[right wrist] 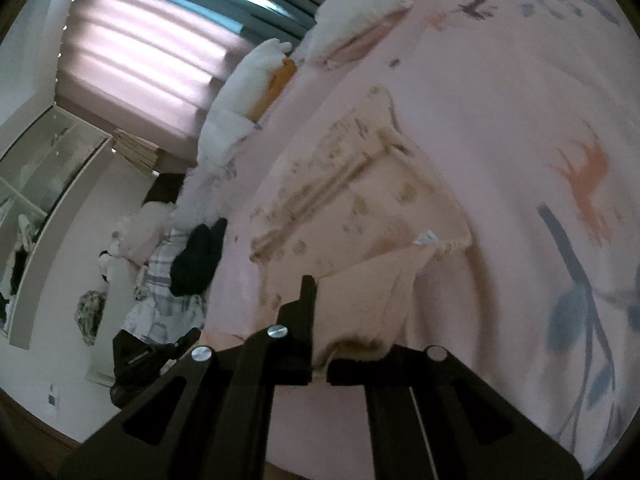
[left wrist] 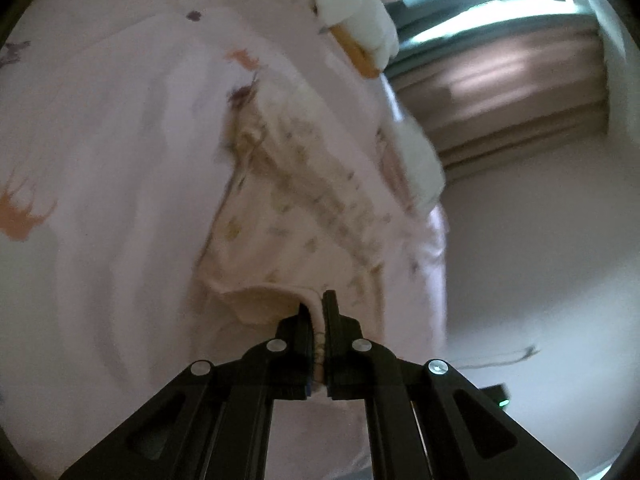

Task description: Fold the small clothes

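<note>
Hanging between the two tools, the small cream printed garment [left wrist: 304, 216] is seen stretched forward and away from both cameras, above the pink patterned bedspread [left wrist: 104, 128]. Its long axis runs from the pinched near edge toward the far end, where a darker striped band crosses the cloth; that far end appears to trail on or close to the bedspread, though blur prevents certainty.

The left tool [left wrist: 318, 308] is closed on a hem edge of the garment, a strip of cloth being visible between the pads. The right tool [right wrist: 320, 320] is likewise clamped on the garment [right wrist: 360, 216], with a fold of cloth draped over its right finger so that that tip is hidden. Both grips sit on the near edge; neither tool is nearer the free end.

Judged from this layout, the fold would be made by carrying the held edge forward along the long axis onto the far end.

White plush pillows [left wrist: 360, 8] lie at the bed's far edge, with a pile of other clothes [right wrist: 176, 280] beyond the bed in the right view.
</note>
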A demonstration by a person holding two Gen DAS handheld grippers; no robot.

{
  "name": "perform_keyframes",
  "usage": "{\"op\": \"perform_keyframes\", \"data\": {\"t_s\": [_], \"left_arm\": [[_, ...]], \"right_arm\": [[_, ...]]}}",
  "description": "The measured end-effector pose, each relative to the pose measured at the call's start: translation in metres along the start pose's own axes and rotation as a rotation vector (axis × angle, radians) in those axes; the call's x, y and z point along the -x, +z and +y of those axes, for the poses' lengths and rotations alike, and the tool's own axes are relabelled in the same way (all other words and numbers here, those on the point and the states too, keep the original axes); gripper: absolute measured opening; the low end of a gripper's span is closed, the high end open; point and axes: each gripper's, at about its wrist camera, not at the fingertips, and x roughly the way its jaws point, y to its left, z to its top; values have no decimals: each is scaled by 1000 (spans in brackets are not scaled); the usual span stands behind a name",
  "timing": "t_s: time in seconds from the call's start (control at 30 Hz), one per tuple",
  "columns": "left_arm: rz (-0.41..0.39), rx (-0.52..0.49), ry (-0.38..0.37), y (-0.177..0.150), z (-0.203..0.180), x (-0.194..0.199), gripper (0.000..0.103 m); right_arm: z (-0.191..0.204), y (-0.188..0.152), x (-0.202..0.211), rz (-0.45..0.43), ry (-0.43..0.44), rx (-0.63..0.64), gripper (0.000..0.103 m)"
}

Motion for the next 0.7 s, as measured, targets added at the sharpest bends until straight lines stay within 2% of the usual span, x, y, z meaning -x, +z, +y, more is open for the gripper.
{"op": "perform_keyframes", "data": {"t_s": [0.13, 0.23, 0.37, 0.47, 0.57, 0.63, 0.67, 0.7], "left_arm": [[-80, -6, 0, 33, -14, -3, 3], [-122, 38, -83, 56, -17, -15, 3], [-162, 39, -37, 92, -19, -41, 3], [-161, 88, -69, 132, -8, -67, 3], [-219, 77, 71, 164, -1, -99, 3], [-202, 97, 146, 180, 10, -127, 3], [-185, 86, 192, 187, 14, -145, 3], [-175, 71, 252, 192, 17, -162, 3]], "right_arm": [[16, 36, -16, -12, 4, 31, 4], [29, 64, -35, -17, 2, 56, 4], [49, 109, -74, -6, -12, 106, 4], [53, 142, -111, 20, -50, 132, 4], [43, 171, -155, 47, -80, 125, 5], [33, 190, -195, 86, -116, 90, 7], [28, 196, -210, 99, -153, 78, 8], [20, 202, -230, 117, -238, 61, 12]]}}
